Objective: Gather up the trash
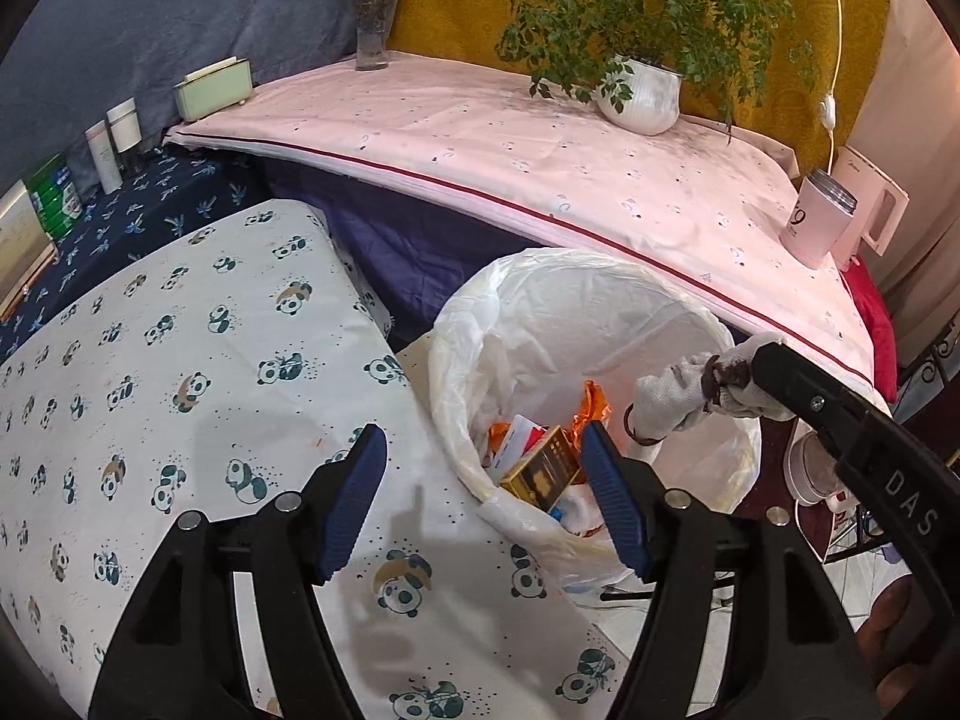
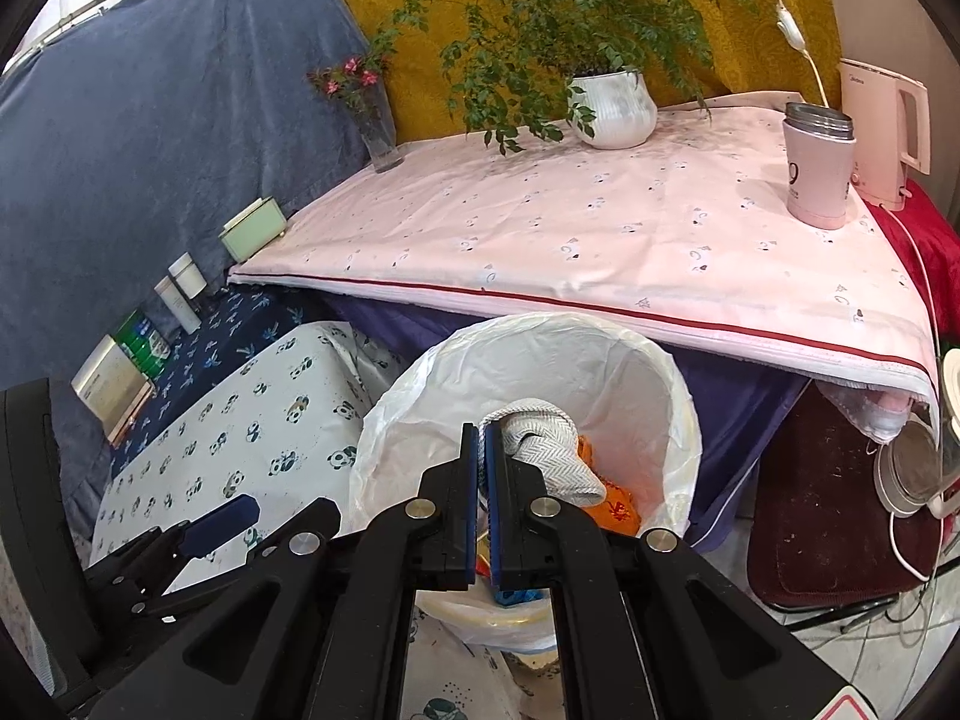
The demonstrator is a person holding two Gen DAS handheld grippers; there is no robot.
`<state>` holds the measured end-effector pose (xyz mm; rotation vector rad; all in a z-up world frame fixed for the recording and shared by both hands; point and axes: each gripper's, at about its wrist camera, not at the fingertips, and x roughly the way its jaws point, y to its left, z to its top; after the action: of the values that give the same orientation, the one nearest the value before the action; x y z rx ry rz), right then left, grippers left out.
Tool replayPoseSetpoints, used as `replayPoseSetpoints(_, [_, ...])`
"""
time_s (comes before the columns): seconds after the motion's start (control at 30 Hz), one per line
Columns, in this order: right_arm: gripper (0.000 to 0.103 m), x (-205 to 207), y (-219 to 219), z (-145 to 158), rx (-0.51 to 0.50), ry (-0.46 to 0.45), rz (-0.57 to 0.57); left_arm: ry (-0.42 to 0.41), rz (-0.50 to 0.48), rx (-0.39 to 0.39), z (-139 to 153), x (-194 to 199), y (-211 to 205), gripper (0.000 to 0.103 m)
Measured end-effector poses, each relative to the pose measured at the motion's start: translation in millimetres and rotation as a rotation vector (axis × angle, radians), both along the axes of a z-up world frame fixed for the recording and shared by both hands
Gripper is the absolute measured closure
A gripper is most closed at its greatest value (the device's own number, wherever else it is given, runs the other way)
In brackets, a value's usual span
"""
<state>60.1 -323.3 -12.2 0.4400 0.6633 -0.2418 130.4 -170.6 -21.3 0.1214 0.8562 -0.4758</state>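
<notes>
A bin lined with a white plastic bag stands on the floor beside the panda-print surface; it also shows in the right wrist view. Inside lie a gold box and orange wrappers. My left gripper is open and empty, over the bin's near rim. My right gripper is shut on a white herringbone cloth and holds it above the bin's opening. The cloth also shows in the left wrist view, hanging from the right gripper's fingertips.
A pink-covered table stands behind the bin with a potted plant, a flower vase, a pink mug and a white kettle. The panda-print surface lies left. Boxes and bottles stand far left.
</notes>
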Motion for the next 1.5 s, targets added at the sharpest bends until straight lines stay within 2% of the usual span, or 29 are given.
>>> replayPoseSetpoints(0.2, [0.097, 8.7, 11.3, 1.3, -0.013, 0.010, 0.034, 0.012, 0.025, -0.001, -3.0, 4.1, 9.0, 0.039])
replayPoseSetpoints(0.27, [0.090, 9.7, 15.5, 3.5, -0.029, 0.004, 0.034, 0.013, 0.032, -0.001, -3.2, 4.6, 11.9, 0.038])
replayPoseSetpoints(0.33, [0.079, 10.0, 17.7, 5.1, -0.033, -0.003, 0.028, 0.008, 0.040, 0.003, -2.7, 4.8, 14.6, 0.032])
replayPoseSetpoints(0.47, [0.075, 10.1, 22.3, 6.7, -0.040, -0.001, 0.033, -0.005, 0.052, 0.004, 0.3, 4.0, 19.7, 0.031])
replayPoseSetpoints(0.63, [0.064, 8.4, 28.8, 8.9, -0.063, 0.010, 0.044, -0.018, 0.072, 0.008, 2.6, 1.9, 26.6, 0.028])
replayPoseSetpoints(0.77, [0.061, 4.9, 34.7, 11.6, -0.097, 0.017, 0.050, -0.019, 0.080, 0.014, 3.3, 0.4, 31.3, 0.028])
replayPoseSetpoints(0.93, [0.040, -2.4, 39.4, 13.9, -0.110, 0.019, 0.053, -0.024, 0.099, 0.023, 4.2, -3.0, 39.9, 0.027])
replayPoseSetpoints(1.03, [0.036, -6.9, 43.1, 15.0, -0.139, 0.025, 0.054, -0.025, 0.105, 0.027, 4.9, -5.8, 45.0, 0.026])
replayPoseSetpoints(1.1, [0.033, -9.0, 45.7, 15.0, -0.156, 0.033, 0.059, -0.029, 0.115, 0.030, 5.0, -8.0, 48.5, 0.020])
replayPoseSetpoints(1.33, [0.019, -16.3, 50.1, 8.6, -0.171, 0.059, 0.067, -0.044, 0.130, 0.048, 4.2, -16.0, 58.0, 0.017])
replayPoseSetpoints(1.5, [0.016, -21.5, 48.7, 5.8, -0.175, 0.072, 0.049, -0.053, 0.147, 0.071, -0.1, -19.2, 63.6, 0.016])
